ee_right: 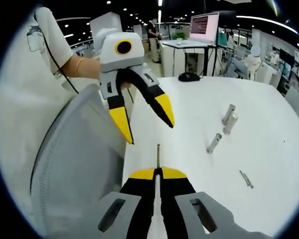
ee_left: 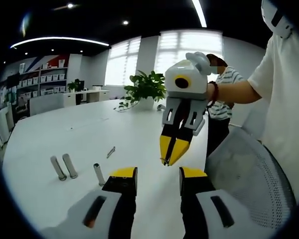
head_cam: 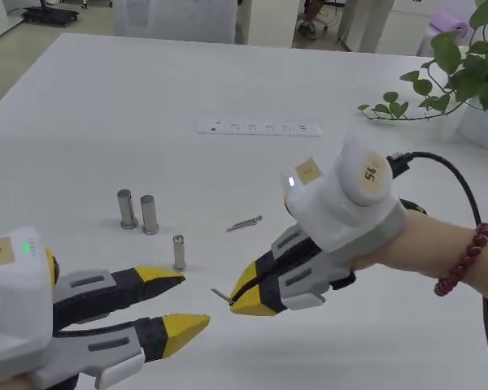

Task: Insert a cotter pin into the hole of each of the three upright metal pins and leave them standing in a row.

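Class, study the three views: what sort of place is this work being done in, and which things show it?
Most likely an open-plan office or lab: a large white table with a power strip, a potted plant, and a monitor in the background.

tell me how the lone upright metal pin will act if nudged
The lone metal pin stands tall and narrow on a small base, so a sideways nudge would probably tip it. As a smooth cylinder, it would likely roll on the flat table once down. It looks solid metal, so probably stiff and heavy for its size.
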`<act>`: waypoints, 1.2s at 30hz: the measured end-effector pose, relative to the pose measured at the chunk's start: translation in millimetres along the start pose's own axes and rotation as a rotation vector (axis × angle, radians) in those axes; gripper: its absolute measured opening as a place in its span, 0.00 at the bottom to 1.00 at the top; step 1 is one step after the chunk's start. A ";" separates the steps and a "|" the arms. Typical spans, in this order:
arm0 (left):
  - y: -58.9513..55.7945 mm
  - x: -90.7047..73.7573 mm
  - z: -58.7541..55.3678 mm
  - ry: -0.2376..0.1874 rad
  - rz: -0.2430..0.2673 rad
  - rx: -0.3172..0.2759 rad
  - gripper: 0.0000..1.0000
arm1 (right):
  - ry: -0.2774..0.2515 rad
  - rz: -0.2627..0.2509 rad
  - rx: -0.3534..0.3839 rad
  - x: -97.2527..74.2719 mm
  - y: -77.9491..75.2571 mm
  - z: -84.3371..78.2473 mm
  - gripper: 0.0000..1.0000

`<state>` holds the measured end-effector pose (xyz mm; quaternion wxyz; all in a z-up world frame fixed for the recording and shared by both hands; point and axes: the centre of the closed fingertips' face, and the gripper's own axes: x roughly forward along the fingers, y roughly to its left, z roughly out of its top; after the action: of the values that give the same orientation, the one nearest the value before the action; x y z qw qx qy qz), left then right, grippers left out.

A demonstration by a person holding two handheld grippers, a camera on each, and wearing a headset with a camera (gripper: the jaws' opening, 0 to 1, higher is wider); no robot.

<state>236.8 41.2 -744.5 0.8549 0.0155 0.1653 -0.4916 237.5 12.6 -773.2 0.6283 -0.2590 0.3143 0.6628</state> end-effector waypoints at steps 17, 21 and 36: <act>29.1 -2.3 -13.2 0.019 0.100 -0.027 0.45 | 0.214 -0.007 0.057 -0.8 -28.0 -12.6 0.03; 35.1 -2.5 -16.3 0.026 0.106 -0.035 0.44 | 0.252 -0.001 0.085 -1.3 -32.4 -15.2 0.03; 64.3 5.9 -25.6 0.052 0.161 -0.029 0.39 | 0.353 0.028 0.273 5.2 -44.6 -22.6 0.03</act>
<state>287.0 74.2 -779.2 0.8872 0.0290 0.1928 -0.4182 280.3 -0.1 -796.2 0.5836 -0.2794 0.5096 0.5671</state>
